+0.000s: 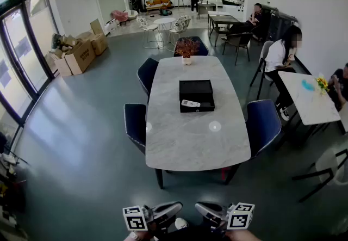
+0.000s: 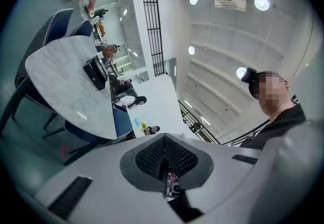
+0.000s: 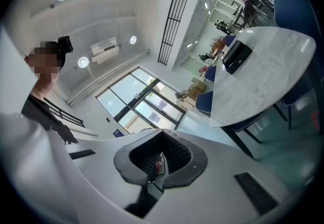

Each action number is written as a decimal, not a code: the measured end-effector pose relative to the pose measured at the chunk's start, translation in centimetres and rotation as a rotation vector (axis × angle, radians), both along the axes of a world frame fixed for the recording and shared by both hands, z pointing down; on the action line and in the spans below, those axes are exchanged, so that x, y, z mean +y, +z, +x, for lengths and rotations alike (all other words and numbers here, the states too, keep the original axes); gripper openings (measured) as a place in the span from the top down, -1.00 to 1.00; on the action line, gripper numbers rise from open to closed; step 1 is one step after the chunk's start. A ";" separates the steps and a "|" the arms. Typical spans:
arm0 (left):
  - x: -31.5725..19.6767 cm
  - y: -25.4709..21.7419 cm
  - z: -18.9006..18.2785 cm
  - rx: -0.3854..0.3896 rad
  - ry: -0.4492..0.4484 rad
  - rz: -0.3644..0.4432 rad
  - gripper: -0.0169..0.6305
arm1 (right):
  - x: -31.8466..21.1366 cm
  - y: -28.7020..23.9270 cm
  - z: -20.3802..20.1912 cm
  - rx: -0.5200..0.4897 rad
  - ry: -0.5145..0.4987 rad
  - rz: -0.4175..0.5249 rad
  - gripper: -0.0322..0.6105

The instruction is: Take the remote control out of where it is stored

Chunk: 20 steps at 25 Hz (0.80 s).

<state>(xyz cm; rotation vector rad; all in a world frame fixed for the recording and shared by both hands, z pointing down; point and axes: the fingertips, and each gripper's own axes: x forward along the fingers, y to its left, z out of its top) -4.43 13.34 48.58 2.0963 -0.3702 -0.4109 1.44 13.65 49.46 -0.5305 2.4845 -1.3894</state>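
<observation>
Approach | white remote control [image 1: 190, 104] in black rectangular box [image 1: 196, 88] on marble table [image 1: 190, 142] | left hand-held gripper [image 2: 167, 167], right hand-held gripper [image 3: 159, 160] pressed together, empty | spread jaws before reaching

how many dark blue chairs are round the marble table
4 dark blue upholstered chairs at the white marble table: two on its left side, one on its right, one at the far end behind the potted plant. Others may be hidden.

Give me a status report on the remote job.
Left gripper, right gripper: shut, empty, short of the table. Remote control at the black box's front, untouched. Nothing in the way.
</observation>
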 end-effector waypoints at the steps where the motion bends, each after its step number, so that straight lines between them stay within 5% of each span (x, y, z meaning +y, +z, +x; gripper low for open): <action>1: 0.0 -0.1 0.0 0.003 0.001 0.000 0.93 | 0.0 0.1 0.0 0.003 -0.001 0.001 0.87; 20: -0.1 -0.3 -0.3 0.013 -0.001 0.004 0.93 | -0.5 -0.1 0.1 -0.040 0.009 -0.009 0.87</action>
